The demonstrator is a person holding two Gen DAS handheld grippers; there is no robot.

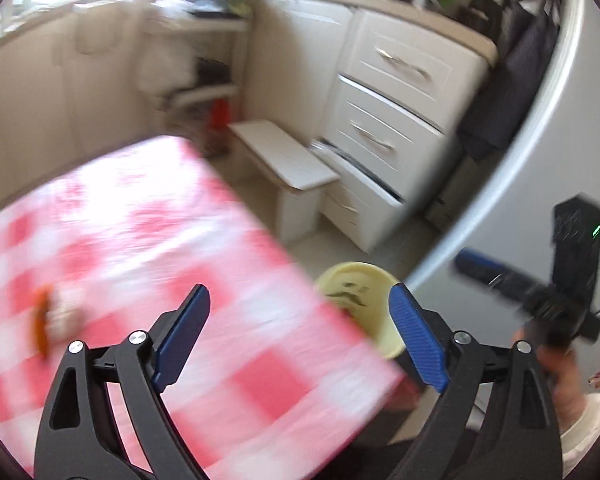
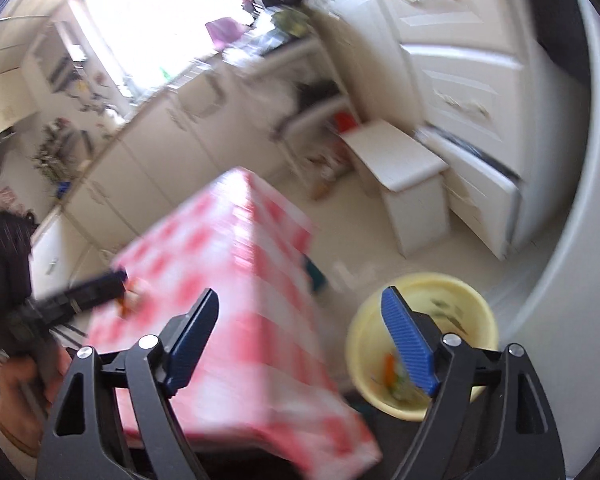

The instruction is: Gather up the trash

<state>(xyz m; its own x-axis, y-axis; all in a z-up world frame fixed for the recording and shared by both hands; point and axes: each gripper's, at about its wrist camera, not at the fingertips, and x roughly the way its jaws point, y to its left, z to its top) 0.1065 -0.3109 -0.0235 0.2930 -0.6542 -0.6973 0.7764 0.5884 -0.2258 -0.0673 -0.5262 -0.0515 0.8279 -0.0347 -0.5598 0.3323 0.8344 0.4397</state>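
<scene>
My left gripper (image 1: 300,336) and right gripper (image 2: 302,340) both gape, released and empty. The wrapper (image 1: 50,320), blurred, lies on the table (image 1: 148,240) at nine o'clock, long axis seemingly running twelve-to-six. The bin (image 2: 420,344) stands at three o'clock.

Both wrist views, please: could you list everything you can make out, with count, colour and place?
Table: one, under a pink-and-white checked cloth, centre of the room.
Trash piece: one, orange and whitish, blurred, on the cloth by the left gripper.
Bucket: one, pale yellow, on the floor beside the table, scraps inside.
Stool: one, white, on the floor by the drawers.
Drawer unit: one, white, behind the stool.
Fridge: one, grey-white, right edge.
Left gripper: black with blue pads, open, empty.
Right gripper: black with blue pads, open, empty.
</scene>
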